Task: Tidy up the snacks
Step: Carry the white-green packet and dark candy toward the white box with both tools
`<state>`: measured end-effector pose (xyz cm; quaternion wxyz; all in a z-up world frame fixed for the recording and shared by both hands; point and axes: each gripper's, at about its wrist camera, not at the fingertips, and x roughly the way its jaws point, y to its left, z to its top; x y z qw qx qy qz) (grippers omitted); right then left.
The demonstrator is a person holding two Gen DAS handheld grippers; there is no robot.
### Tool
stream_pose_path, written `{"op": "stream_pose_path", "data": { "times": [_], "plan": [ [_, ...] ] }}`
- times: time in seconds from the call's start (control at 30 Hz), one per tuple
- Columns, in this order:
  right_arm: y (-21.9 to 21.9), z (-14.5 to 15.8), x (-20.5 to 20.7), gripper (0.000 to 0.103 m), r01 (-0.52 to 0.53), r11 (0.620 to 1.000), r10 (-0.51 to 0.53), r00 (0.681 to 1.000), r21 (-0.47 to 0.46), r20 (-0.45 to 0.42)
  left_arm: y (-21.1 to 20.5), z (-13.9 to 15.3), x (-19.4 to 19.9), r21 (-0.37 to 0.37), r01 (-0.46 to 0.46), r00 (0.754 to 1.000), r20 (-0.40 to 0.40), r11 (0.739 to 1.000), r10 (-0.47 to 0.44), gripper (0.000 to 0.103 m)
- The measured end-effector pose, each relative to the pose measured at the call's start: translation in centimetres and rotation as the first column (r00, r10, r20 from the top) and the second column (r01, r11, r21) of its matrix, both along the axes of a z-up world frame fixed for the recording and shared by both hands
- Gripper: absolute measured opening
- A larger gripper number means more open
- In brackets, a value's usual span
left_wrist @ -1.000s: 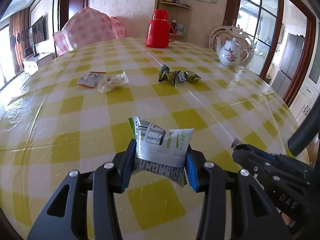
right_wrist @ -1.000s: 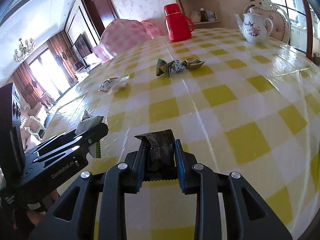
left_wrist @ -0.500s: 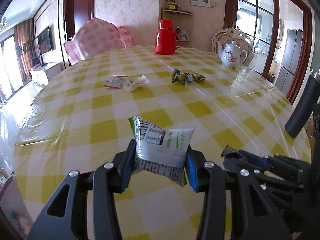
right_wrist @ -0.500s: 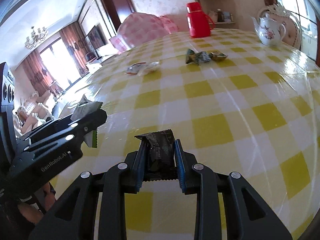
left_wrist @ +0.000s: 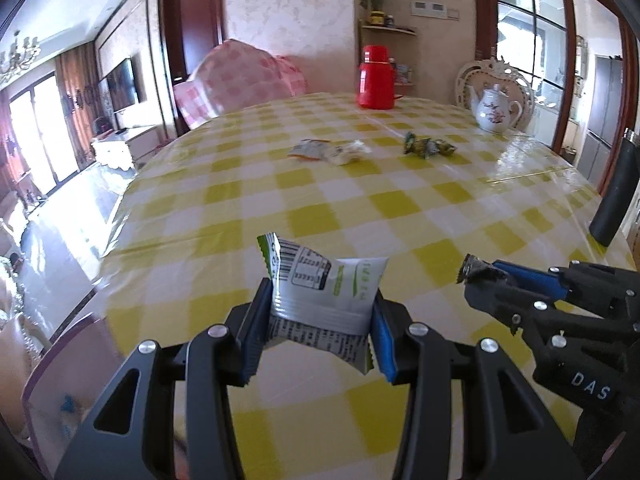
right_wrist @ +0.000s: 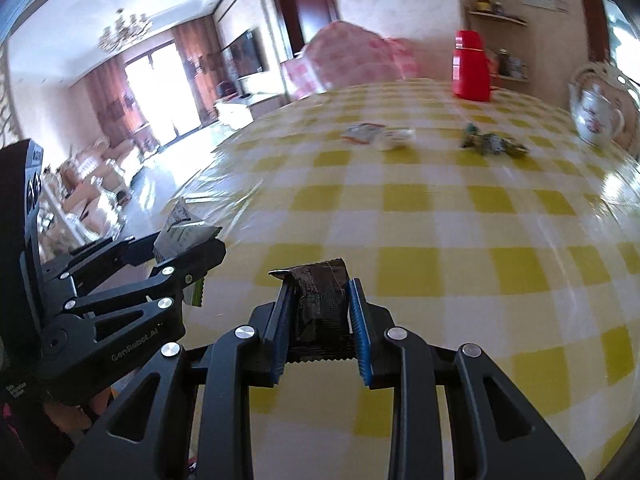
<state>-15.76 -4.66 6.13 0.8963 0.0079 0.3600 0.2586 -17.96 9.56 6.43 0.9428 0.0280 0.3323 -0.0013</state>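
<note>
My left gripper (left_wrist: 318, 312) is shut on a white and green snack packet (left_wrist: 324, 292), held above the near edge of the yellow checked table (left_wrist: 360, 208). My right gripper (right_wrist: 320, 300) is shut on a black snack packet (right_wrist: 320, 300); it shows at the right of the left wrist view (left_wrist: 480, 274). The left gripper with its packet shows at the left of the right wrist view (right_wrist: 180, 236). Far across the table lie a pale and orange packet pile (left_wrist: 328, 150) and a green packet pile (left_wrist: 428, 146).
A red thermos (left_wrist: 375, 78) and a white teapot (left_wrist: 494, 114) stand at the far side. A pink-covered chair (left_wrist: 236, 80) is behind the table. A pinkish container rim (left_wrist: 52, 356) shows below the table's near left edge.
Both grippers have pulled back and up toward the near table edge, each still holding its packet. The piles now look farther away. The container rim has come into view at lower left.
</note>
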Motion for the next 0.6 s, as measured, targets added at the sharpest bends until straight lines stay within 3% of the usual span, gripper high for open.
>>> {"op": "stream_pose_path", "data": {
  "times": [0.27,0.6],
  "plan": [
    [8.0,0.1,-3.6,0.027,-0.205,0.977,0.206,0.978,-0.056,0.018,6.4,-0.3,-3.3,0.020,-0.120,0.993,-0.010,0.993,0.120,0.045],
    [17.0,-0.5,-8.3,0.027,-0.440,0.892,0.442,0.897,-0.103,0.002,14.3,0.4,-6.0,0.046,-0.291,0.957,-0.003,0.956,0.292,0.045]
  ]
}}
